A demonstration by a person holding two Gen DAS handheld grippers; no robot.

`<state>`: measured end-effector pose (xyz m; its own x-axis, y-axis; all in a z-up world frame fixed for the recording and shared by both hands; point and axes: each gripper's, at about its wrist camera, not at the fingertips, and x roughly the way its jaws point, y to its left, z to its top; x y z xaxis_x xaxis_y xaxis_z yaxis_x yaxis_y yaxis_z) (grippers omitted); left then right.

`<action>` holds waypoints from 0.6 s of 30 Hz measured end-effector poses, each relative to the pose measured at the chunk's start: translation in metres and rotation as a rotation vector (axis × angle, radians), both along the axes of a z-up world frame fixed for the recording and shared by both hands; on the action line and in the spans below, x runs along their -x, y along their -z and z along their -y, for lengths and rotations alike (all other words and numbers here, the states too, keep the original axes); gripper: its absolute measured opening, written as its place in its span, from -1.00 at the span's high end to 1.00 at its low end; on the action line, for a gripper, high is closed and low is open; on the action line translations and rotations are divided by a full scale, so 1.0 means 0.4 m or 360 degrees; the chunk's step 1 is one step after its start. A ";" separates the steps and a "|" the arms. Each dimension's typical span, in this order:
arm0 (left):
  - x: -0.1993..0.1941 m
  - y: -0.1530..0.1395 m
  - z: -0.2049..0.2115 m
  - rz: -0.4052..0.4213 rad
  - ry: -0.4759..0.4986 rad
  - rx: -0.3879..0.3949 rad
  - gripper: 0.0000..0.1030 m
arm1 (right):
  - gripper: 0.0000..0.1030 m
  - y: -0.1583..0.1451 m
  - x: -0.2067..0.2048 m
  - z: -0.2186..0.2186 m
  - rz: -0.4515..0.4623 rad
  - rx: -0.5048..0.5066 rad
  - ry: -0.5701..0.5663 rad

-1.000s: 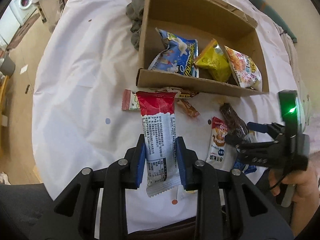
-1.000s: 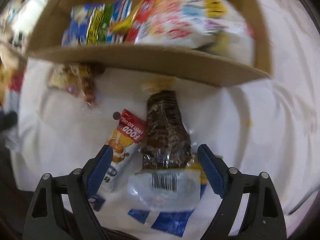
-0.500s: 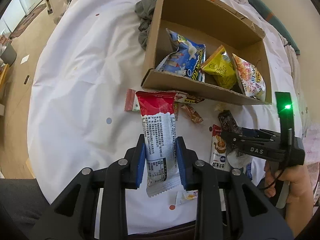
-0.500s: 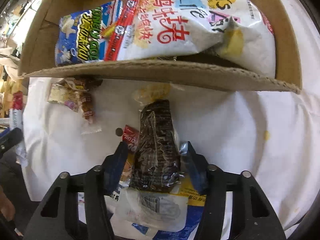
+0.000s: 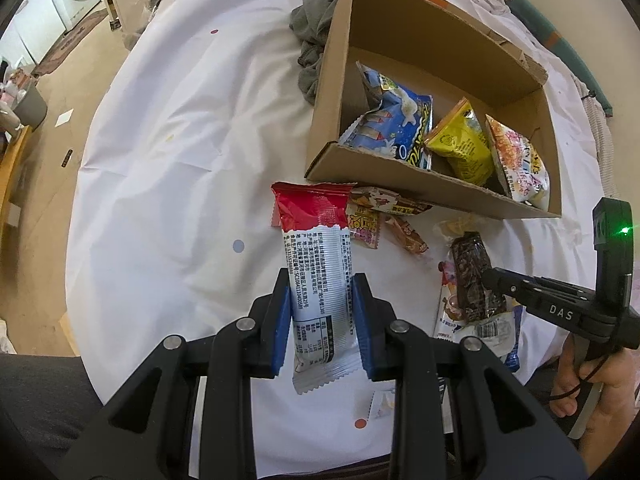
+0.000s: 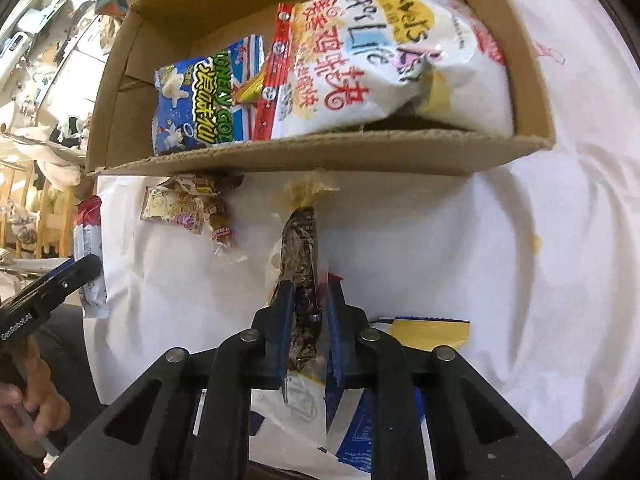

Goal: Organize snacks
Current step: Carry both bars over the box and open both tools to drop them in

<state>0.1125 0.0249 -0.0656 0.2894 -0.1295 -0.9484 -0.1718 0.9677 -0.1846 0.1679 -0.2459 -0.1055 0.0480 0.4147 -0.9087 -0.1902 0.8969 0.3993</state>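
My left gripper (image 5: 322, 280) is shut on a red and silver snack packet (image 5: 316, 248), held above the white tablecloth. In the right wrist view my right gripper (image 6: 310, 284) is closing its jaws on a dark brown snack in a clear wrapper (image 6: 300, 240); the blue pads press its sides. That snack (image 5: 470, 264) shows at the right of the left wrist view, just in front of the cardboard box (image 5: 420, 186). In the box lie a blue bag (image 5: 396, 128), a yellow bag (image 5: 460, 148) and a white and orange bag (image 5: 516, 160).
Small loose wrappers (image 5: 372, 216) lie against the box's front wall. Flat packets (image 6: 432, 328) lie under the right gripper. A grey cloth (image 5: 312, 40) is bunched at the box's left side. The table's rounded edge drops to the floor on the left.
The right jaws went from wide open to pinched on the dark brown snack, which now stands edge-on between the pads. The left gripper kept its hold on the red and silver packet.
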 end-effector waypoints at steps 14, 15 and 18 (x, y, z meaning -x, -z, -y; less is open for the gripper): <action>0.002 -0.032 -0.029 0.0127 -0.0068 -0.0069 0.52 | 0.85 -0.063 0.092 0.027 0.0044 -0.0329 0.0148; 0.005 -0.035 -0.029 0.0136 -0.0063 -0.0070 0.52 | 0.85 -0.074 0.105 0.029 0.0053 -0.0360 0.0157; 0.018 -0.050 -0.031 0.0164 -0.0061 -0.0055 0.52 | 0.85 -0.095 0.136 0.026 0.0073 -0.0444 0.0169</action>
